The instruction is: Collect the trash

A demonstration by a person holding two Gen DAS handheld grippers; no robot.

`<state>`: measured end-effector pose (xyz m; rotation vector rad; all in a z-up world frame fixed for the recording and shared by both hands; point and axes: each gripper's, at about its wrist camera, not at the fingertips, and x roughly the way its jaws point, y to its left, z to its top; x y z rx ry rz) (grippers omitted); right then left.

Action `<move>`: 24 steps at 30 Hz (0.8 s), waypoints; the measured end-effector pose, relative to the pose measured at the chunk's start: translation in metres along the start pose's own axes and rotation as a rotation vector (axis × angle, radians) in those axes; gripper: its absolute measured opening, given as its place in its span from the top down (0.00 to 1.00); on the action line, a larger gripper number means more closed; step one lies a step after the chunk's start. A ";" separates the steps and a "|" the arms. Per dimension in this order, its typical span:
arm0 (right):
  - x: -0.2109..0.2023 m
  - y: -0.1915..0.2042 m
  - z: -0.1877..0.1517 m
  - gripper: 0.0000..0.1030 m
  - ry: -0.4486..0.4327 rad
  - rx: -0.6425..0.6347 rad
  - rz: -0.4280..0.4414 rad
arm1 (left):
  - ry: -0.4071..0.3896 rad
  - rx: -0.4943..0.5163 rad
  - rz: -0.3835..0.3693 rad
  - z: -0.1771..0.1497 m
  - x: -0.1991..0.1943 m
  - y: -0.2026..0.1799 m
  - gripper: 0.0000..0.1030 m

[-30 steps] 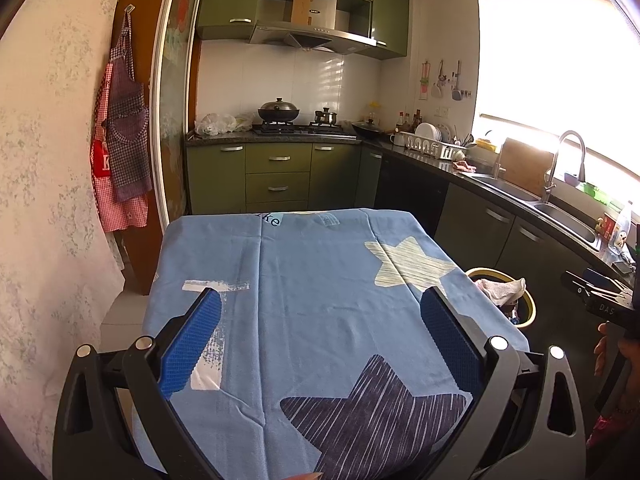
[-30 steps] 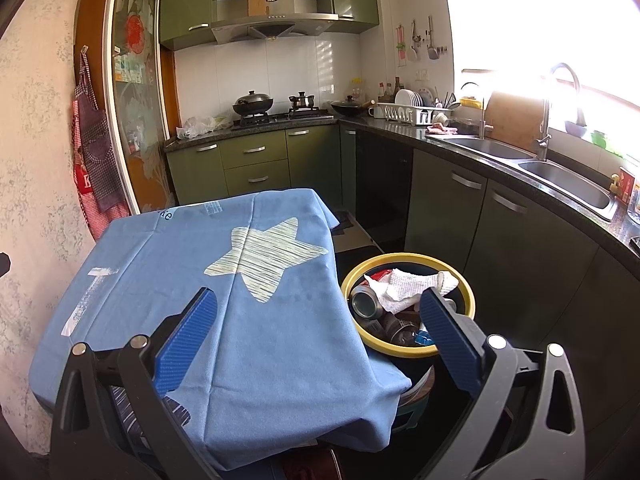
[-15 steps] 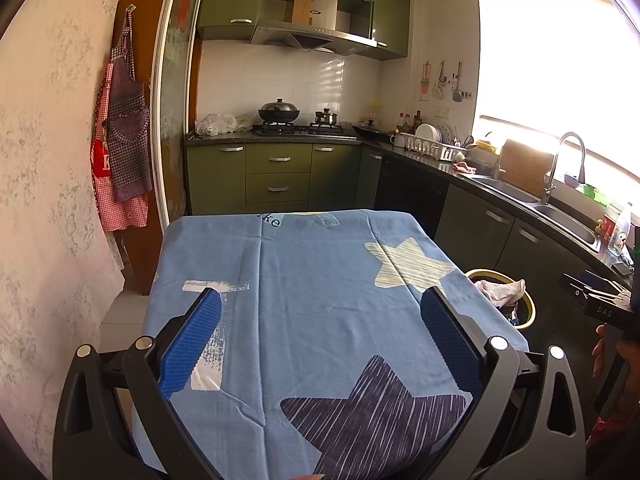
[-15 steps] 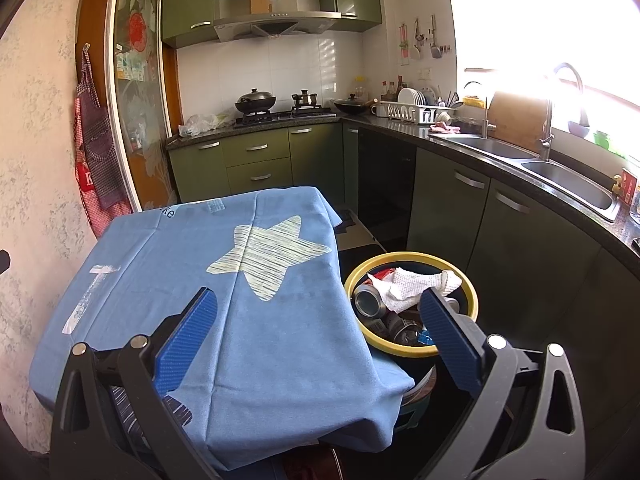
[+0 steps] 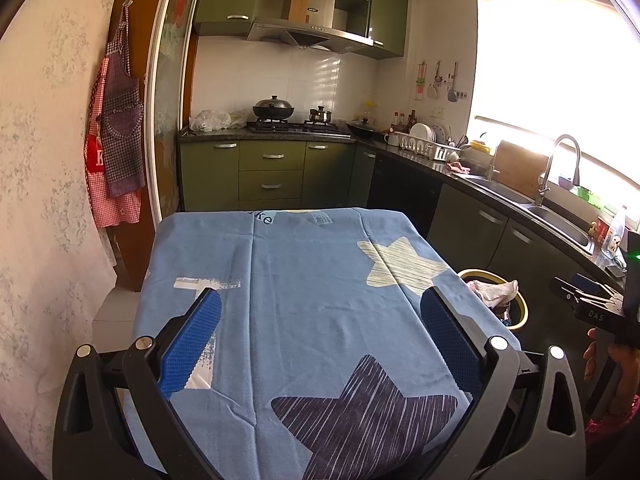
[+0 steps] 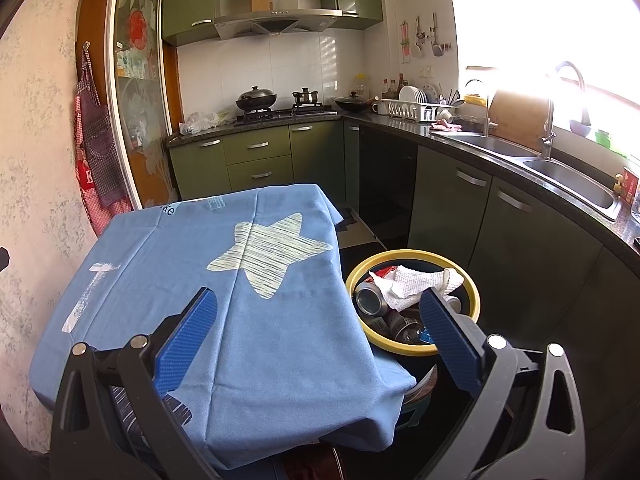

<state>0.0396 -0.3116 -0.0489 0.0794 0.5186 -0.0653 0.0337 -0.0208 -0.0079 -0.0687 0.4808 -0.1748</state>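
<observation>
Both grippers [image 5: 320,332] [image 6: 320,328] agape, empty; bin [image 6: 472,280] seemingly full beside table [image 6: 280,340].

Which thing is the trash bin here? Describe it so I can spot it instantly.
Find the table under the blue star-print cloth. On the floor at its right side, before the dark green cabinets, stands the trash bin. Its yellow rim and the crumpled white paper towel on top mark it out.
</observation>
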 end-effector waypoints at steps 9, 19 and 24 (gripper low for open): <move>0.005 0.000 -0.002 0.06 0.010 -0.001 0.002 | 0.015 -0.037 -0.039 0.001 0.007 0.003 0.05; 0.016 0.002 -0.002 0.06 0.032 -0.007 0.012 | 0.033 -0.013 -0.010 0.005 0.029 0.004 0.05; 0.051 0.018 0.011 0.06 0.061 -0.030 0.071 | 0.111 -0.010 0.060 0.011 0.093 0.029 0.05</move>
